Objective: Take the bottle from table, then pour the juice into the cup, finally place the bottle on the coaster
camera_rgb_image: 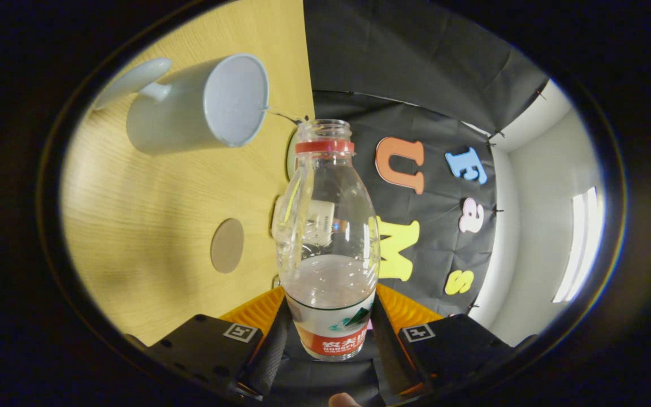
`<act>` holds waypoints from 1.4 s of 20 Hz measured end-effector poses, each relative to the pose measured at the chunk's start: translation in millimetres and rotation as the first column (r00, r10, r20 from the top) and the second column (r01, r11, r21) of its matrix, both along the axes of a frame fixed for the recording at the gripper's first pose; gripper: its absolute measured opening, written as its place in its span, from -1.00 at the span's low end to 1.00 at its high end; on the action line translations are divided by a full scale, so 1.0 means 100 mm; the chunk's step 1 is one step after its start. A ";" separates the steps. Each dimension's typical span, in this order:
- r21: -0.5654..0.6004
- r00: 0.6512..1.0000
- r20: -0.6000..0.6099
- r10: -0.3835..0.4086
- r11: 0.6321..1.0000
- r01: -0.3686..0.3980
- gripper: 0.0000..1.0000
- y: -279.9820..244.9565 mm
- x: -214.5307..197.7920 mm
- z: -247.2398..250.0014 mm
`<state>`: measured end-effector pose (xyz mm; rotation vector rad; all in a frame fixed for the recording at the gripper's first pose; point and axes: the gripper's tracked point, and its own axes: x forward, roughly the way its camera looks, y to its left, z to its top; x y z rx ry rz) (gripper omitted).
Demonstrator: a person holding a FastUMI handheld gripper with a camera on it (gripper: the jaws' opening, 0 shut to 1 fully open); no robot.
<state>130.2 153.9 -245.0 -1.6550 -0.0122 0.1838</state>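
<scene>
So I'm somewhere in the pour step right now. The claw (330, 333) is clamped on the bottle (328, 237), both fingers pressing on its lower body around the label, and the whole rig is rolled over sideways: the tabletop (150, 226) stands up like a wall next to the bottle instead of lying under it. The cap is off, just the red ring sits below the open neck.

The cup (201, 107) is off to the side of the bottle's neck, near it but not under it, with its mouth facing my way. I can't see any juice inside the cup, it looks pale and empty, though I wouldn't swear to it. The liquid in the bottle sits down low near the fingers, nowhere close to the neck, so my guess is nothing is flowing at this angle.

Next move as I read it: swing the neck toward the cup's rim and tip further until the liquid reaches the opening, slowly, because the mouth is narrow and the rim is easy to miss.

The coaster (227, 245) sits on the tabletop just beside the bottle's middle, bare and waiting for the last step.
</scene>
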 end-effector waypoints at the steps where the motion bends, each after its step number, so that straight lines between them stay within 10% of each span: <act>1: -0.005 1.000 0.002 0.002 1.000 -0.002 0.56 0.01 0.01 0.01; 28: -0.114 0.999 0.034 0.033 0.993 -0.029 0.56 -0.02 0.02 0.24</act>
